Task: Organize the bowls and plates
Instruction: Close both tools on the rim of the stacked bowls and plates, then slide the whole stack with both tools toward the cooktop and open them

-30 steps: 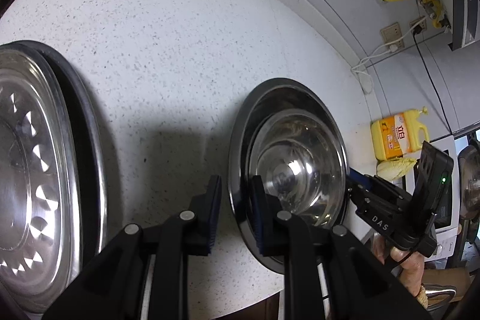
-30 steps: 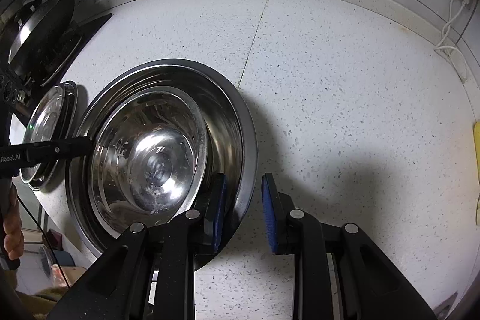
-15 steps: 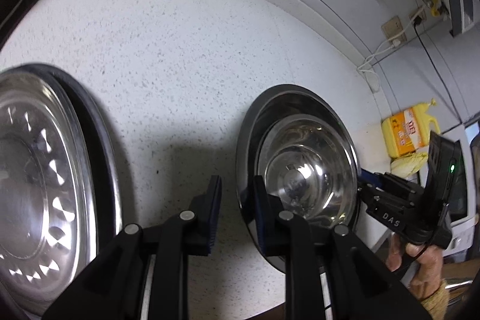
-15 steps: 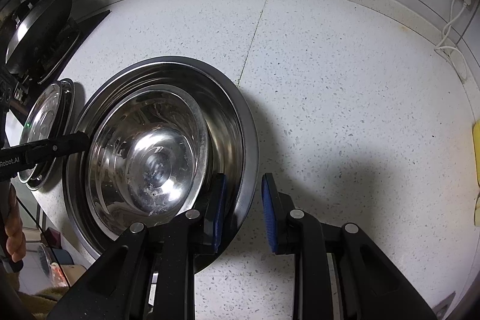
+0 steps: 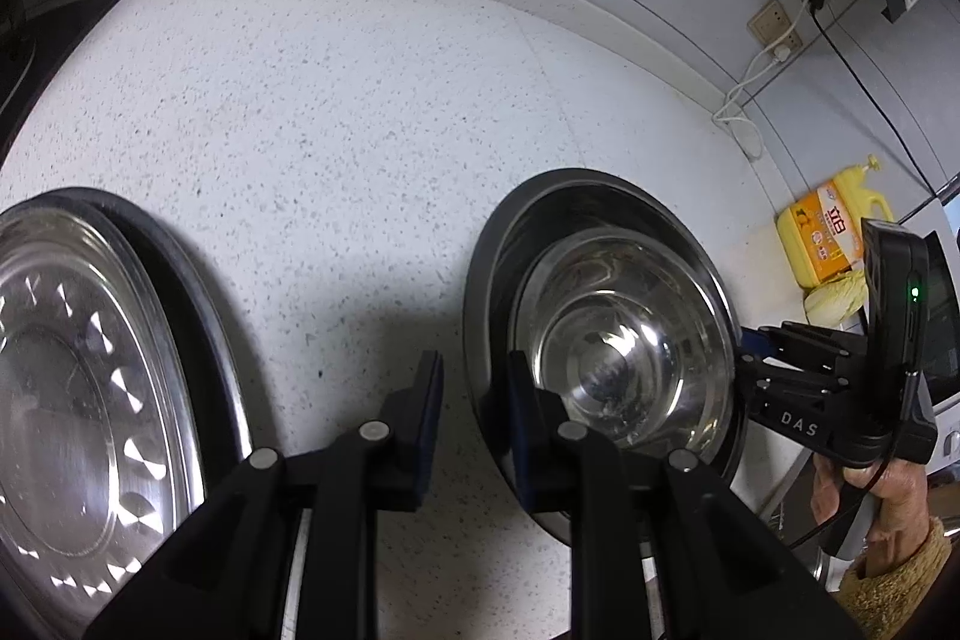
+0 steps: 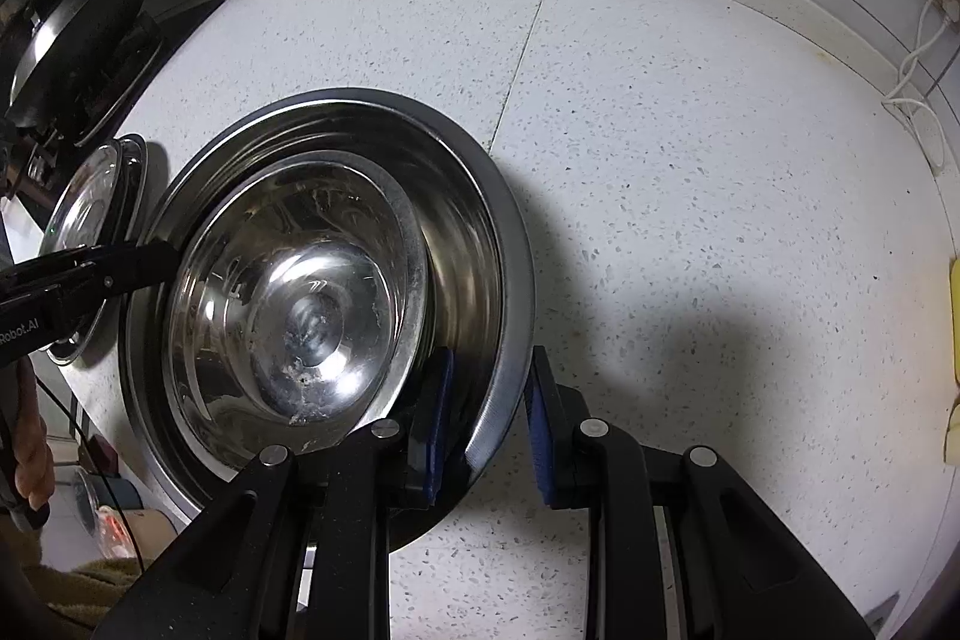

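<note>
A large steel bowl point(image 6: 480, 232) sits on the speckled counter with a smaller steel bowl point(image 6: 300, 310) nested inside it. My right gripper point(image 6: 486, 418) straddles its near right rim, jaws open, a gap showing on both sides. My left gripper point(image 5: 471, 424) straddles the opposite rim of the large bowl point(image 5: 486, 268), jaws also open around it; the small bowl point(image 5: 618, 346) shows inside. A stack of patterned steel plates point(image 5: 66, 388) lies to the left, also in the right wrist view point(image 6: 90, 208).
A stove with a wok point(image 6: 78, 34) is at the far left. A yellow detergent bottle point(image 5: 834, 232) and a white cable point(image 5: 741, 100) stand near the wall on the right. The counter's front edge runs just below the bowls.
The left view has shifted so the bowls and plates sit lower and the back wall shows more. Both grippers stay straddling the large bowl's rim.
</note>
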{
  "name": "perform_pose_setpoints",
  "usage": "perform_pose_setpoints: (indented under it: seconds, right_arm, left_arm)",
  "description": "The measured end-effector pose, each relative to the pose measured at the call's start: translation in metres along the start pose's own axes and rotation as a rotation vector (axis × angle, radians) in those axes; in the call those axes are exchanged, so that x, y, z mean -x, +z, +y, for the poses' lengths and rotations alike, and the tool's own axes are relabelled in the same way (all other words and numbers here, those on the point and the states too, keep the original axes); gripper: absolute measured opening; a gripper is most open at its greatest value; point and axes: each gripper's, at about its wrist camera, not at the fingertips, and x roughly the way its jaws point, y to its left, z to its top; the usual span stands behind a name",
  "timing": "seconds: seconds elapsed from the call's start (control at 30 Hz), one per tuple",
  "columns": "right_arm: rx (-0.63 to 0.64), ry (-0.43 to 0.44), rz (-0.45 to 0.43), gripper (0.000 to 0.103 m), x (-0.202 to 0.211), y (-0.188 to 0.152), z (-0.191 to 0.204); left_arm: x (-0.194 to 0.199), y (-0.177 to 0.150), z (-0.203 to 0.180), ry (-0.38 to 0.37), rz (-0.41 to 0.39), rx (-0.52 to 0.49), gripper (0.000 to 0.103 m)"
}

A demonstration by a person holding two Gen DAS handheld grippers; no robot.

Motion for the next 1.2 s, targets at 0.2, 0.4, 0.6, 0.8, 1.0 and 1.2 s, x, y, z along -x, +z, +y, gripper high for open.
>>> perform_pose_setpoints:
  seconds: [0.2, 0.4, 0.6, 0.8, 1.0, 1.2]
  right_arm:
    - [-0.007, 0.024, 0.0, 0.021, -0.003, 0.002, -0.002]
    - [-0.004, 0.031, -0.011, 0.021, -0.002, 0.002, -0.002]
    - [-0.013, 0.048, -0.022, 0.021, 0.0, -0.002, -0.01]
    - [-0.017, 0.071, -0.031, 0.017, 0.003, -0.006, -0.012]
    - [-0.032, 0.087, -0.036, 0.016, 0.005, -0.009, -0.017]
    - [-0.064, 0.106, -0.049, 0.014, 0.013, -0.008, -0.025]
  left_arm:
    - [-0.001, 0.002, -0.001, 0.016, -0.012, -0.02, 0.019]
    - [-0.002, 0.006, -0.001, 0.015, -0.015, -0.022, 0.019]
    - [-0.003, 0.008, 0.001, 0.017, -0.021, -0.029, 0.019]
    - [-0.003, 0.008, 0.001, -0.01, -0.022, -0.019, 0.01]
    - [-0.003, 0.008, 0.008, -0.042, -0.014, 0.016, 0.009]
    - [0.003, 0.011, 0.012, -0.062, -0.015, 0.037, 0.008]
